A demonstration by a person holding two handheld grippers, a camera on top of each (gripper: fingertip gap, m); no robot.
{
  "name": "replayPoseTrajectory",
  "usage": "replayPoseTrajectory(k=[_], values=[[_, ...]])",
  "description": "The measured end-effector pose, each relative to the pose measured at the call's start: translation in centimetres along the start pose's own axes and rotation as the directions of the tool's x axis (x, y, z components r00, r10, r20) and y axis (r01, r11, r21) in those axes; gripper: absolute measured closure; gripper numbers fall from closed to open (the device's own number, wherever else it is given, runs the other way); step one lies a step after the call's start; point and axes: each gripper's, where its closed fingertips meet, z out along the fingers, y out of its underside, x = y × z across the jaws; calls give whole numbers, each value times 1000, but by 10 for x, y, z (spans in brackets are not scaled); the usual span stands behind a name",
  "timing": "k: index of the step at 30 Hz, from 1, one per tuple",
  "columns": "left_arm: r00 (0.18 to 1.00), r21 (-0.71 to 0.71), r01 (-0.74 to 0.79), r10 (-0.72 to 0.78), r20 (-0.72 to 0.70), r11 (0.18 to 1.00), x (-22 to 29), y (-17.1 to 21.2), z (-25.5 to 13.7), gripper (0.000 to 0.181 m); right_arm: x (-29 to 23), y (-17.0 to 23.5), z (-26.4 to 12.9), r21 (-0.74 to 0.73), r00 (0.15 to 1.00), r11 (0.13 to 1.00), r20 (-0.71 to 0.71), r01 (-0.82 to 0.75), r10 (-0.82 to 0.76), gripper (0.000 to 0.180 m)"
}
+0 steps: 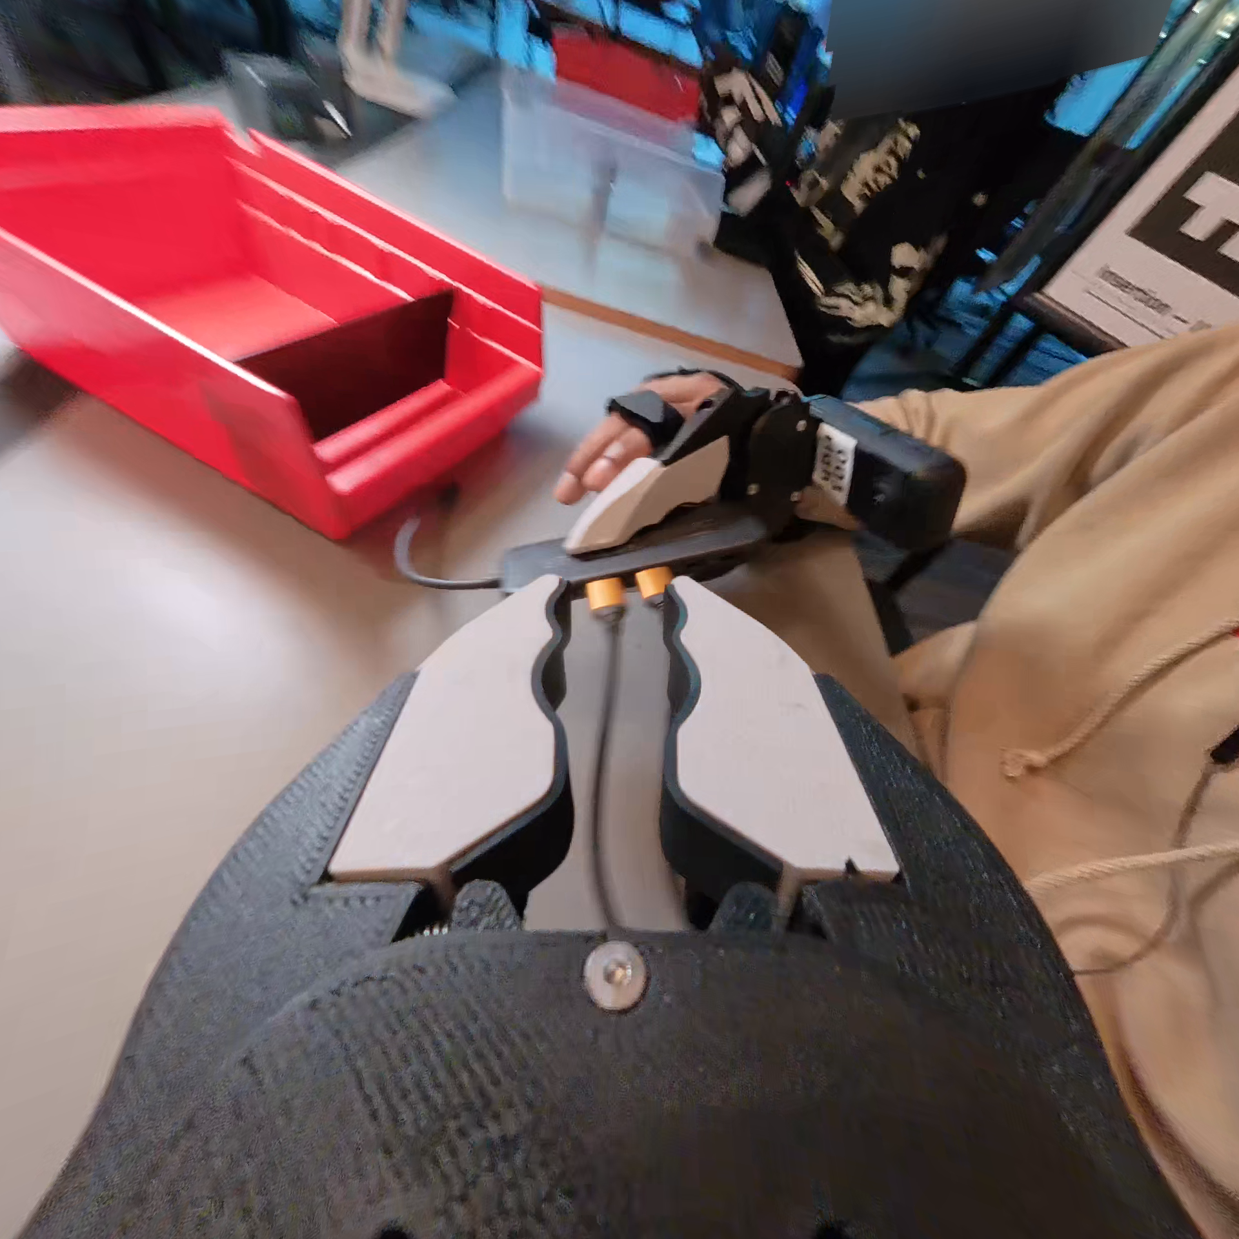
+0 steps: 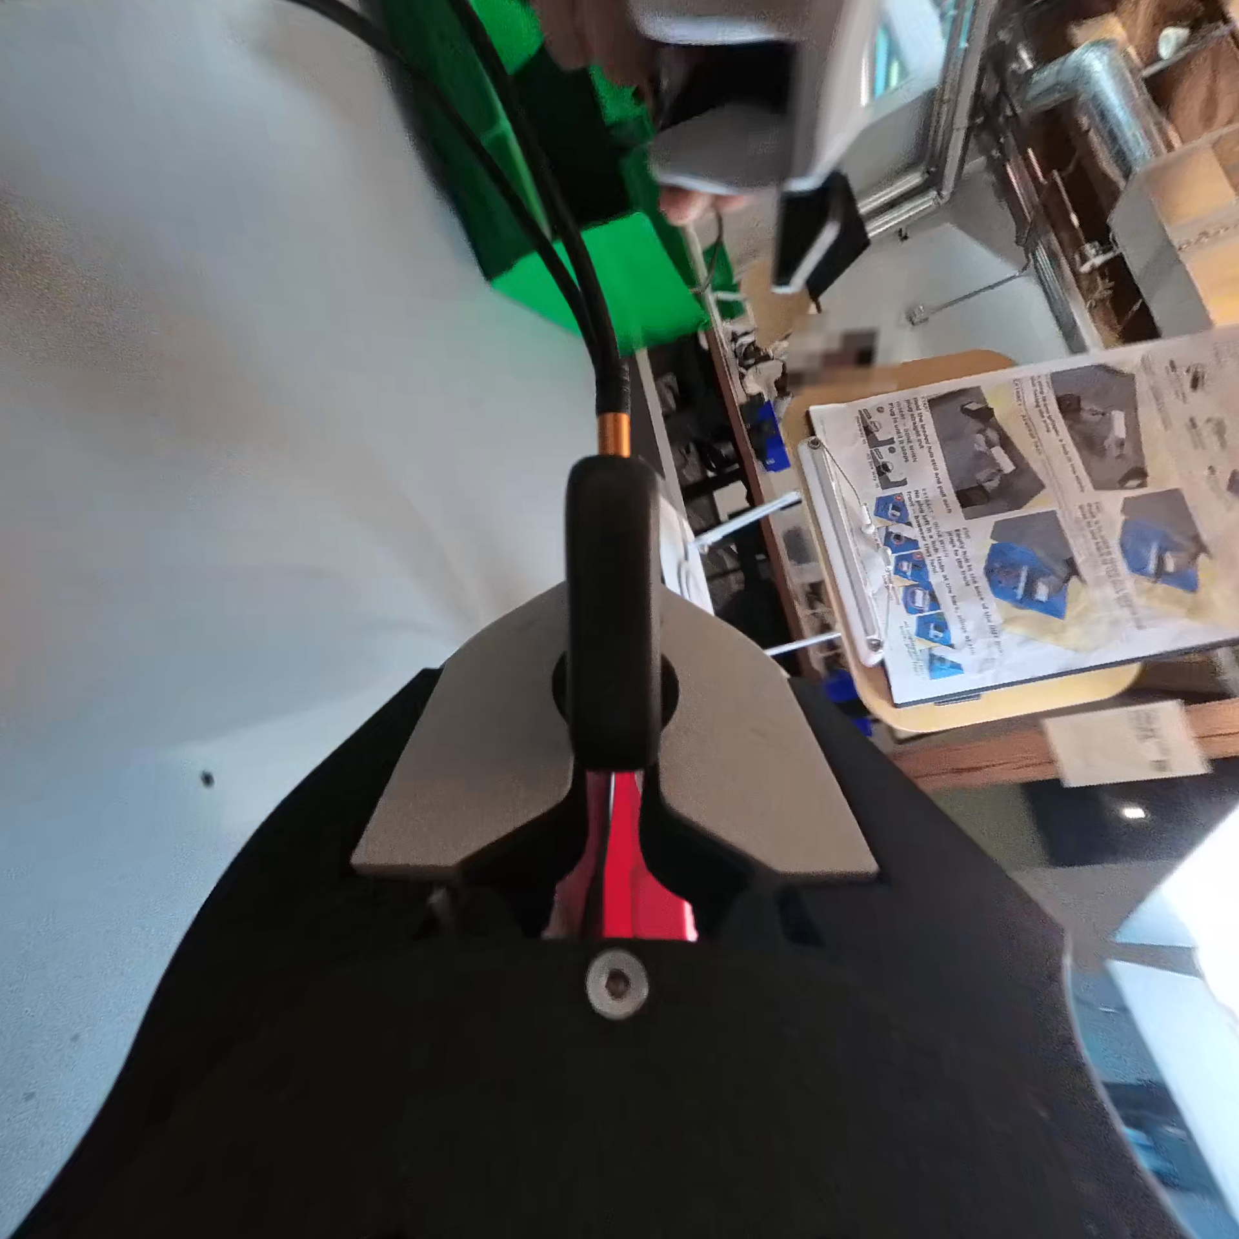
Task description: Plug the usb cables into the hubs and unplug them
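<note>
A black USB hub [image 1: 670, 546] lies flat over the table. My right gripper [image 1: 597, 546] is shut on it from the far side; in the right wrist view the hub [image 2: 610, 603] stands clamped between the grey fingers of that gripper [image 2: 611, 643]. Two orange USB plugs [image 1: 627, 590] sit in the hub's near edge. My left gripper [image 1: 613, 590] has its tips close on either side of them and looks shut on them. A thin black cable [image 1: 603, 751] runs back between its fingers. A black cable with an orange collar [image 2: 613, 434] leaves the hub's far end.
A red bin [image 1: 201, 281] with a black divider stands on the grey table [image 1: 167, 670] at the left. A green bin [image 2: 590, 268] lies beyond the hub. A clipboard with printed sheets [image 2: 1006, 536] stands at the right. The person's tan sleeve [image 1: 1073, 536] fills the right side.
</note>
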Motion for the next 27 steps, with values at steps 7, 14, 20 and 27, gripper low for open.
replayPoseTrajectory(k=[7,14,20,27], values=[[988,52,-91,84,133,994,-25,35,-15,149,31,-42,-21,304,804,744,231,-594,548,167],[961,111,-275,277,3,955,38,25,37,136,32,-82,-25,323,548,442,496,-837,674,167],[971,119,-228,236,-51,966,47,24,33,167,19,-92,-17,215,505,471,549,-855,666,165],[986,81,-118,126,-106,990,41,30,12,168,30,-79,-21,75,477,527,548,-846,687,159]])
